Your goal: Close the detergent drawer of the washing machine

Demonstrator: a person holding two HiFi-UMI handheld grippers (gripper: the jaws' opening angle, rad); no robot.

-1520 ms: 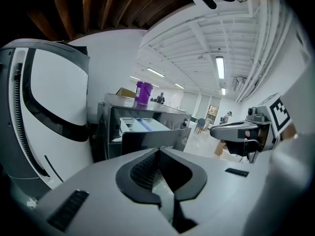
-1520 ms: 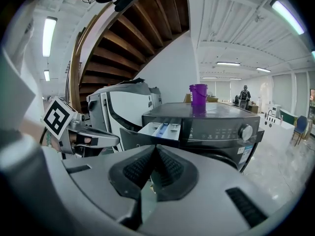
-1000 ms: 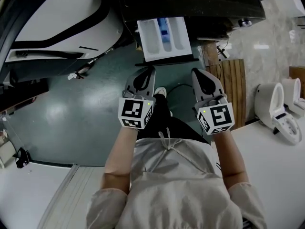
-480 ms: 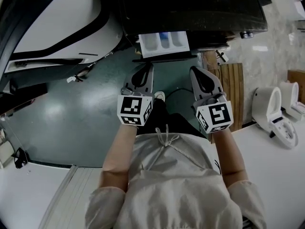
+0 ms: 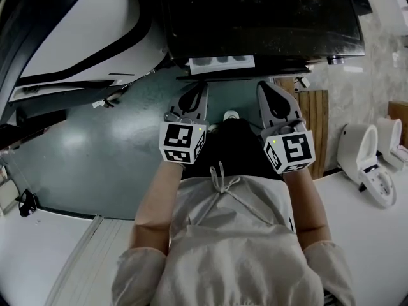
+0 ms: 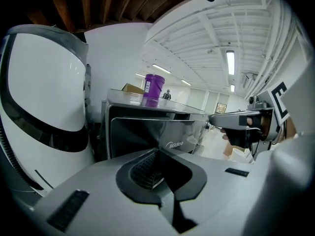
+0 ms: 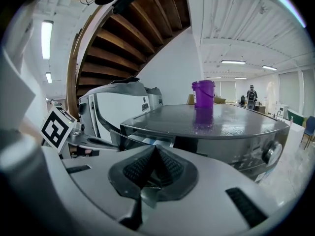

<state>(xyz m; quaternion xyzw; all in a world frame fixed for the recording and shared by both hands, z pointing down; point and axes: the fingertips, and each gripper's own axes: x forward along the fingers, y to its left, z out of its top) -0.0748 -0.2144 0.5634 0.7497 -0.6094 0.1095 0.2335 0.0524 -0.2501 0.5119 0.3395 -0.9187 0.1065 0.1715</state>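
- Two tools, the left gripper (image 5: 199,89) and right gripper (image 5: 264,88), hover just before the washing machine (image 5: 255,18); its detergent drawer (image 5: 222,62) juts out a sliver, nearly home.
- Left gripper view: jaws clenched on nothing.
- Right gripper view: jaws likewise pressed together, empty; one straight push should probably seat the drawer.

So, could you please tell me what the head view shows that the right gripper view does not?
Only the head view shows the person's torso, the floor, the wooden slatted board and the right gripper from outside. Only the right gripper view shows the purple bucket standing on top of the washing machine, the wooden stair underside, and the right gripper's jaws shut with nothing between them. Both show the washing machine, its detergent drawer with just a narrow strip out, and the left gripper.
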